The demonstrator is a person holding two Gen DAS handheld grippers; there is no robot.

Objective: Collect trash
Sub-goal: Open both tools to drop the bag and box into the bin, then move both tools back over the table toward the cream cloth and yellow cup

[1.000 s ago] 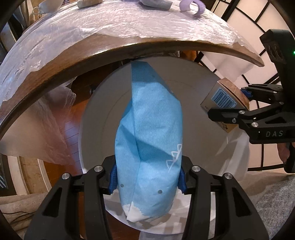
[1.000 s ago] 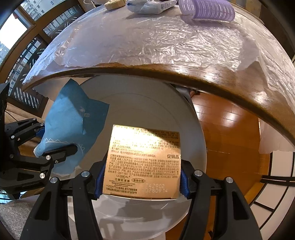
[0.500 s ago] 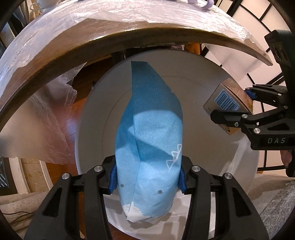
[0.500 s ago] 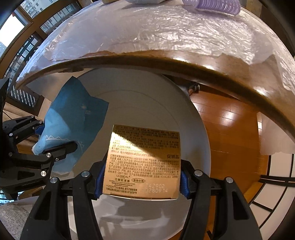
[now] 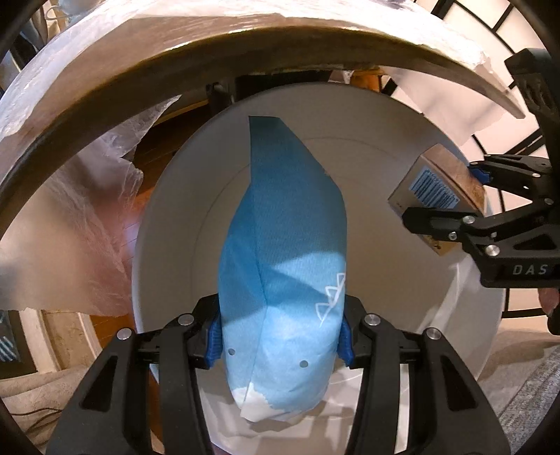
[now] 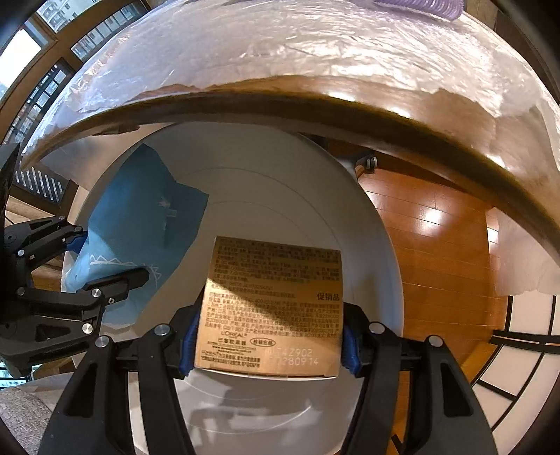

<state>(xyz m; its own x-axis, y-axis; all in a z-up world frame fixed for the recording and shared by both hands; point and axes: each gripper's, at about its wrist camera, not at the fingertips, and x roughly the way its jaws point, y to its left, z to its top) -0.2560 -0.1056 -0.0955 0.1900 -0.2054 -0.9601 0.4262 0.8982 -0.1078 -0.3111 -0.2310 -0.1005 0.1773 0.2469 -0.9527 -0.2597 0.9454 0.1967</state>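
Note:
A soft blue packet (image 5: 280, 245) with white markings hangs nose-down over the mouth of a round white bin (image 5: 168, 245). My left gripper (image 5: 280, 341) has its blue pads still against the packet's sides while its jaws are opening. A gold cardboard box (image 6: 273, 301) printed with small text sits over the same bin (image 6: 280, 182), and my right gripper (image 6: 269, 344) is shut on it. From the right wrist, the blue packet (image 6: 140, 224) and the left gripper (image 6: 113, 253) show at the left. From the left wrist, the box (image 5: 434, 189) shows at the right.
A curved wooden table edge (image 6: 315, 101) covered with crinkled plastic sheet (image 6: 315, 42) overhangs the bin's far side. A purple hair roller (image 6: 420, 5) lies on top. Orange wooden floor (image 6: 437, 245) lies to the right of the bin, and loose plastic (image 5: 87, 227) hangs at its left.
My left gripper has sunk a little toward the bin with the blue packet, so the bin looks larger and the table edge higher. The right gripper and its box have hardly moved.

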